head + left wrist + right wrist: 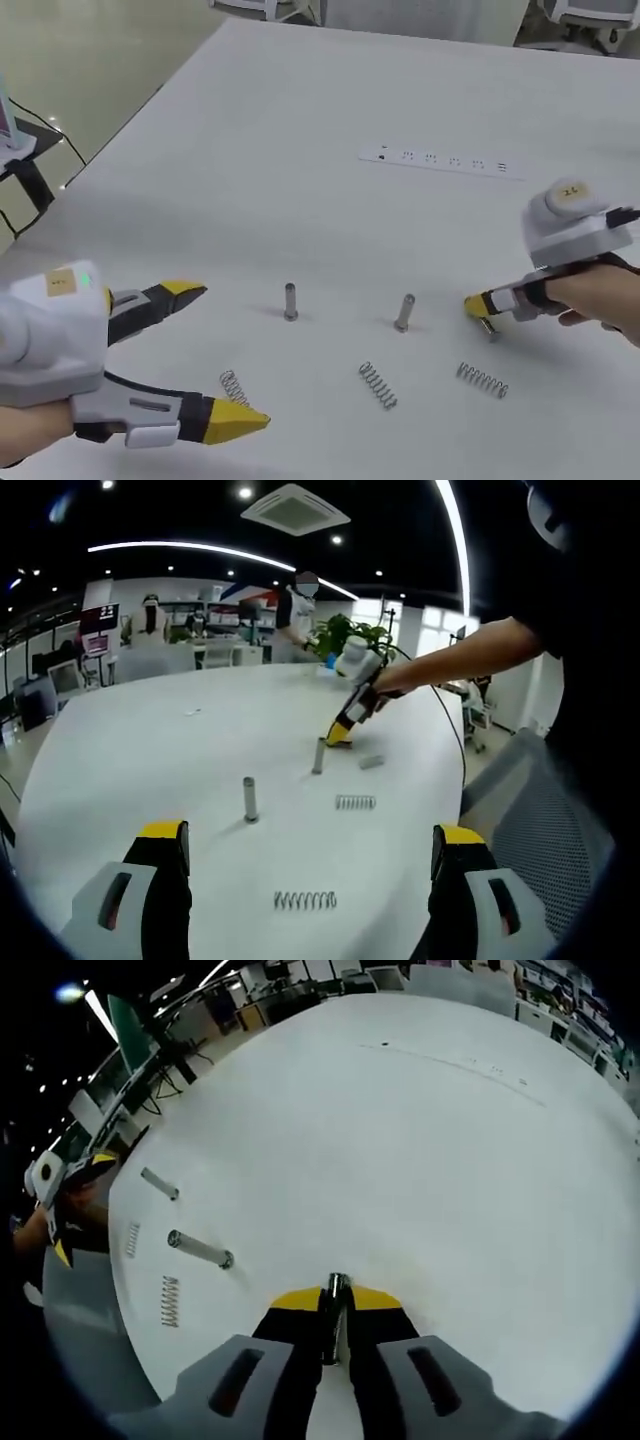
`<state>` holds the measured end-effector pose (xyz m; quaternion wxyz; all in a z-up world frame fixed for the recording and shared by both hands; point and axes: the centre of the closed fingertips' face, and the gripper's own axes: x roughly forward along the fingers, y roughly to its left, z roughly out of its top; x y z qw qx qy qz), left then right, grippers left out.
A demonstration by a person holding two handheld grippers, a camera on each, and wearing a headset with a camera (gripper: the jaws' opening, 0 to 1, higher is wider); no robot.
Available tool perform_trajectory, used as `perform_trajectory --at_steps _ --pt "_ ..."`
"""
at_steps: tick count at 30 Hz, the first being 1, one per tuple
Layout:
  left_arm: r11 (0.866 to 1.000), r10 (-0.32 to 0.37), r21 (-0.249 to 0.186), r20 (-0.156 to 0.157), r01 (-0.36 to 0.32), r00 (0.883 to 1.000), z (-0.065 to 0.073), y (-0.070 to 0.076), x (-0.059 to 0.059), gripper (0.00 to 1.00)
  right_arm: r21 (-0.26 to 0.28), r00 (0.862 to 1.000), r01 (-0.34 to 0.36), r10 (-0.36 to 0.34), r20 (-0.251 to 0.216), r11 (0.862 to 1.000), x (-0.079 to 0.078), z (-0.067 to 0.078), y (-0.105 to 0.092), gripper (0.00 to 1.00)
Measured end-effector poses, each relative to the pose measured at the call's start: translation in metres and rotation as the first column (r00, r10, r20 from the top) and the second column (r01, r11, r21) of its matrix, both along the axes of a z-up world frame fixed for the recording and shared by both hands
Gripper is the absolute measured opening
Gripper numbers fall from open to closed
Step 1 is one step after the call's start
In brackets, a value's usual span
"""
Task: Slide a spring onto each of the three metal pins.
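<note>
The right hand-held gripper (477, 304) pinches a pin (336, 1300) at the bench's (300, 150) right. The left hand-held gripper (215, 355) is spread, near left. Second pin (290, 300) and third pin (404, 312) stand mid-bench. Left spring (234, 386), middle spring (378, 385) and right spring (482, 379) lie nearer.

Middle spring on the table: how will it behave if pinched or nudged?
The middle spring lies on its side, so a nudge probably rolls it. Thin open coils suggest it's light and may squash or flick away when pinched.
</note>
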<state>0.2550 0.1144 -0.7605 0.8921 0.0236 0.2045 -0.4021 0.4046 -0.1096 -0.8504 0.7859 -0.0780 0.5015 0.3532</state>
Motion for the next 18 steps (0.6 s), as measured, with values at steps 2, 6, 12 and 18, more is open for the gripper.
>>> perform_trajectory --at_steps 2,6,12,18 --pt "1.0 -0.002 0.0 0.0 0.002 1.0 0.0 -0.001 0.0 0.98 -0.009 1.0 -0.005 0.005 0.005 1.0 -0.001 0.0 0.001 0.06" --pt "1.0 -0.003 -0.002 0.001 0.003 1.0 0.001 -0.001 0.0 0.98 -0.015 1.0 -0.014 0.014 0.011 1.0 -0.003 0.0 0.002 0.05" --pt "1.0 -0.003 -0.002 0.001 0.003 1.0 0.001 0.0 0.001 0.98 0.0 0.999 0.003 -0.003 0.033 1.0 -0.002 0.004 -0.002 0.05" --pt "1.0 -0.009 -0.001 0.001 0.009 1.0 0.001 -0.002 0.001 0.98 0.034 0.998 0.017 -0.019 0.065 0.999 -0.003 0.013 -0.005 0.05"
